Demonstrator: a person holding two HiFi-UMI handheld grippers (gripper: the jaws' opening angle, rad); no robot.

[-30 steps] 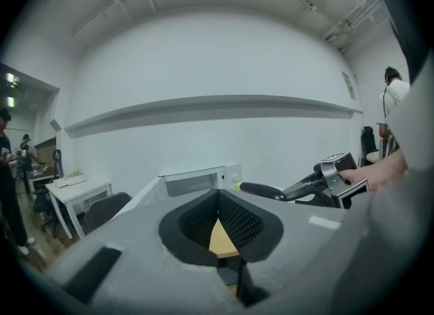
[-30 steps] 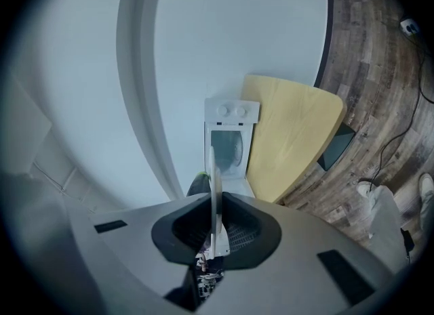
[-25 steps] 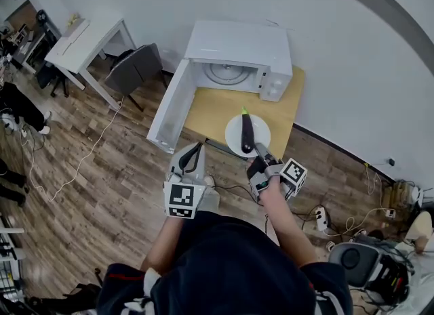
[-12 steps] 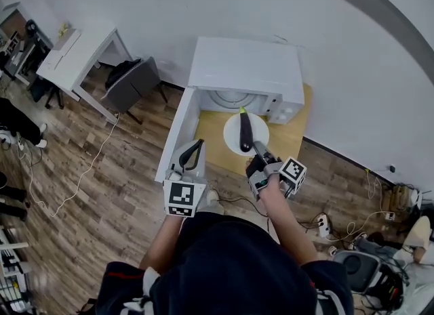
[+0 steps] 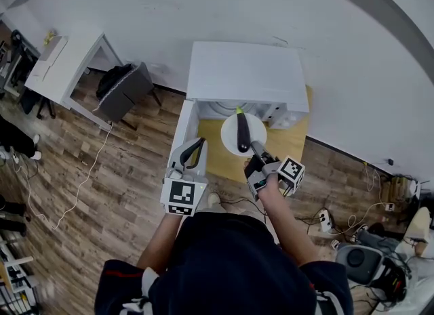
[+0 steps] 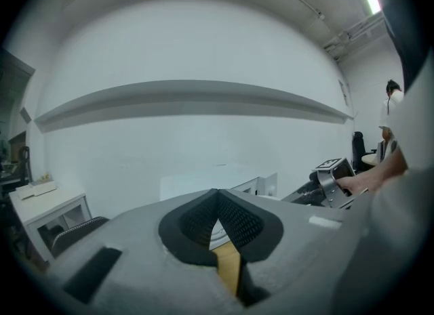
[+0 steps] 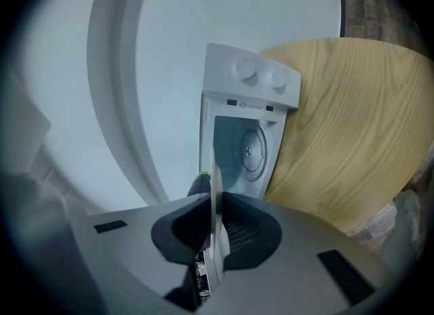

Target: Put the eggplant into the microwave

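A dark purple eggplant point(image 5: 241, 133) with a green stem lies on a white plate point(image 5: 258, 128). My right gripper point(image 5: 254, 147) is shut on the plate's near rim and holds it level in front of the white microwave point(image 5: 247, 70). The microwave's door point(image 5: 183, 133) stands open to the left. In the right gripper view the plate point(image 7: 217, 171) shows edge-on between the jaws of the right gripper point(image 7: 215, 202), with the eggplant's tip point(image 7: 198, 184) beside it and the microwave's cavity point(image 7: 245, 150) ahead. My left gripper point(image 5: 196, 144) point(image 6: 217, 195) is shut and empty, to the left near the door.
The microwave stands on a small wooden table point(image 5: 287, 144) against a white wall. A white desk point(image 5: 61, 55) and a dark chair point(image 5: 122, 83) are at the left. Cables and a power strip point(image 5: 322, 220) lie on the wood floor at the right.
Both grippers have moved forward towards the microwave. The plate with the eggplant has gone from over the table's middle to just in front of the cavity.
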